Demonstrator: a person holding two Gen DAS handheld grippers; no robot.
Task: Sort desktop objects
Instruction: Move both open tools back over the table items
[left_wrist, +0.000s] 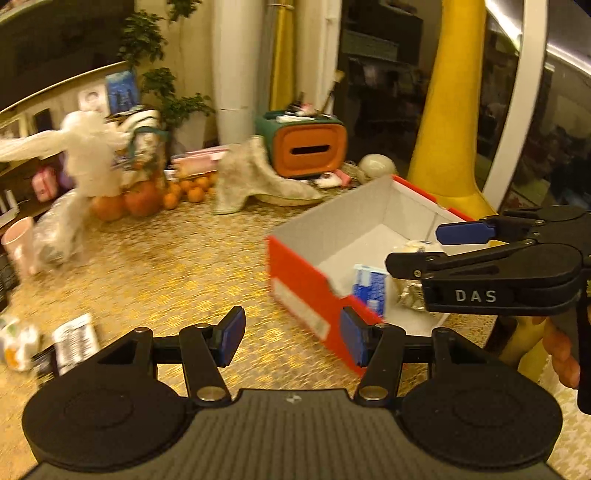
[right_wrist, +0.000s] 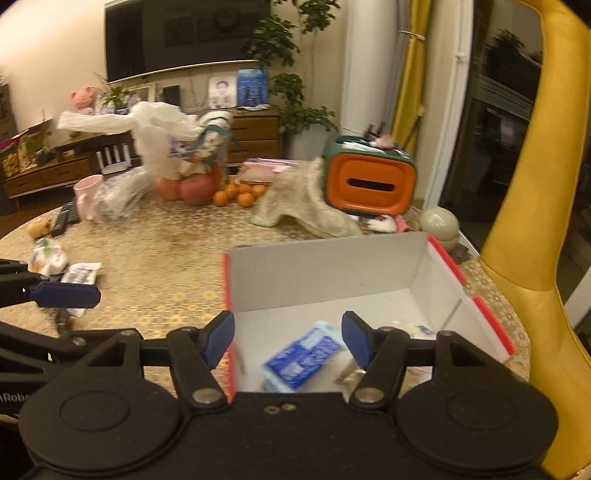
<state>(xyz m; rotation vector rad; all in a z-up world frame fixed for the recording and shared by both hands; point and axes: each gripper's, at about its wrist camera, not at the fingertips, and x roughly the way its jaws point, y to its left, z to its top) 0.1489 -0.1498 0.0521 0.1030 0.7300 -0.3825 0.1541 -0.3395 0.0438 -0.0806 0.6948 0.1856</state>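
A red cardboard box (left_wrist: 299, 284) with a white inside stands on the gold-patterned table, also in the right wrist view (right_wrist: 332, 273). In it lie a blue and white packet (left_wrist: 371, 286) (right_wrist: 301, 360), a crumpled silver wrapper (left_wrist: 412, 295) and a small white item (right_wrist: 410, 326). My right gripper (right_wrist: 288, 338) is open and empty over the box's near edge; it shows from the side in the left wrist view (left_wrist: 417, 245). My left gripper (left_wrist: 291, 338) is open and empty, left of the box. A black and white sachet (left_wrist: 75, 343) (right_wrist: 81, 275) and a white printed packet (left_wrist: 18, 341) (right_wrist: 48, 258) lie on the table at the left.
At the back stand an orange and green tissue box (left_wrist: 308, 147), a beige cloth (left_wrist: 255, 181), oranges and red fruit (left_wrist: 147, 199), white plastic bags (left_wrist: 88, 147), a pink cup (left_wrist: 20, 247) and a remote (right_wrist: 64, 218). A yellow chair (right_wrist: 532, 221) stands right of the table.
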